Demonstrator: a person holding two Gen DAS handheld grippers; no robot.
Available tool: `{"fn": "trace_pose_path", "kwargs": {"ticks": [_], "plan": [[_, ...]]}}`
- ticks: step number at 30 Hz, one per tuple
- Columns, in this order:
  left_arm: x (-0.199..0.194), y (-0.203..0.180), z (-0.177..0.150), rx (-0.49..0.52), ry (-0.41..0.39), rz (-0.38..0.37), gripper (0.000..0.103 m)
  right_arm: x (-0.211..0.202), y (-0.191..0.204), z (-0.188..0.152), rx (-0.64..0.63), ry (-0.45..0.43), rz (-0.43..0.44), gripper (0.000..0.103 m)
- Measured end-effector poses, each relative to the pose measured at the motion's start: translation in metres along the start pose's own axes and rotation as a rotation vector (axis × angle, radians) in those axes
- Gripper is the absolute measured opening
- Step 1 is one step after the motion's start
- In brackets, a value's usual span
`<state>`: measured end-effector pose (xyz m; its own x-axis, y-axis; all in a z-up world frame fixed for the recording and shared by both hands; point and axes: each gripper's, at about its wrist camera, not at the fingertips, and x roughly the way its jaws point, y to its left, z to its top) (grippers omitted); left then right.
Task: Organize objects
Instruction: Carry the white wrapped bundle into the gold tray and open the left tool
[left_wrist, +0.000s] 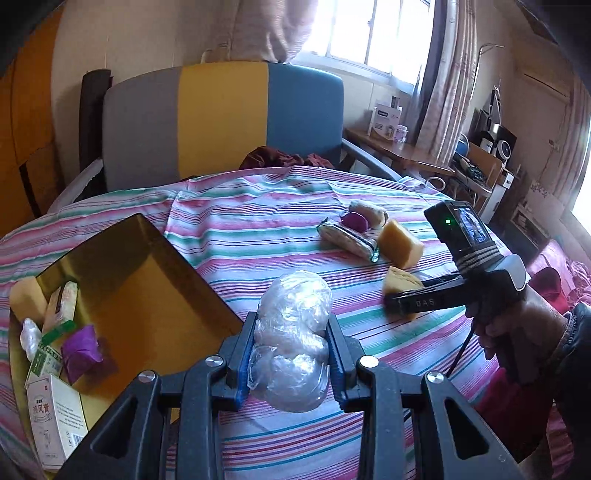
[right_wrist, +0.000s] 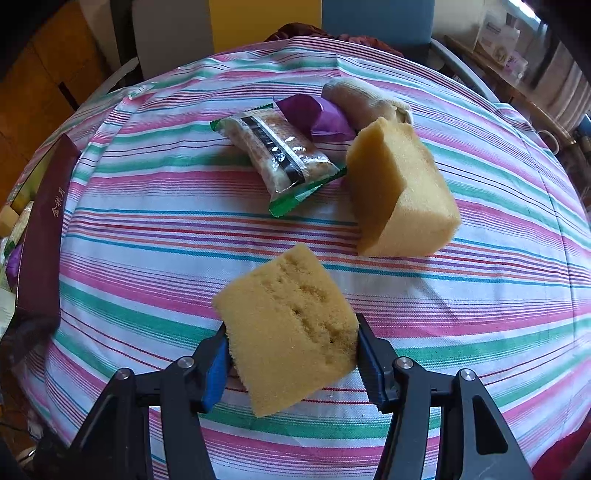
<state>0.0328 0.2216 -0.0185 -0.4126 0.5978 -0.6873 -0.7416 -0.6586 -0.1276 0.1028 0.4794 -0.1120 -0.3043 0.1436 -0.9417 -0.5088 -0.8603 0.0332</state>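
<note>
My left gripper (left_wrist: 291, 354) is shut on a crumpled clear plastic bundle (left_wrist: 295, 314), held above the striped cloth just right of the gold-lined box (left_wrist: 147, 280). The box holds a purple packet (left_wrist: 79, 352), a white carton (left_wrist: 55, 417), a sponge (left_wrist: 26, 295) and other small items. My right gripper (right_wrist: 291, 354) is shut on a yellow sponge block (right_wrist: 291, 325), also seen at right in the left wrist view as the gripper (left_wrist: 391, 295) low over the cloth. On the cloth farther away lie a second sponge (right_wrist: 399, 195), a snack packet (right_wrist: 280, 155), a purple packet (right_wrist: 321, 114) and a beige roll (right_wrist: 362, 98).
The round table carries a pink, green and white striped cloth (right_wrist: 147, 229). The box's dark red wall (right_wrist: 44, 236) stands at the left edge in the right wrist view. A grey, yellow and blue chair (left_wrist: 221, 122) is behind the table. A hand (left_wrist: 517, 332) grips the right tool.
</note>
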Motion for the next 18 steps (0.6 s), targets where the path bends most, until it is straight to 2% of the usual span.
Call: {"fn": "trace_pose_path", "kwargs": {"ticks": [9, 14, 18], "plan": [[0.001, 0.031, -0.005, -0.104, 0.033, -0.025, 0.033, 0.000, 0.007, -0.008, -0.021, -0.005, -0.013, 0.060], [-0.003, 0.081, 0.000, -0.278, 0.054, -0.044, 0.033, -0.001, 0.011, -0.010, -0.030, -0.006, -0.021, 0.060], [-0.001, 0.137, 0.012, -0.433, 0.063, -0.011, 0.033, -0.007, 0.003, -0.014, -0.040, -0.008, -0.025, 0.060]]}}
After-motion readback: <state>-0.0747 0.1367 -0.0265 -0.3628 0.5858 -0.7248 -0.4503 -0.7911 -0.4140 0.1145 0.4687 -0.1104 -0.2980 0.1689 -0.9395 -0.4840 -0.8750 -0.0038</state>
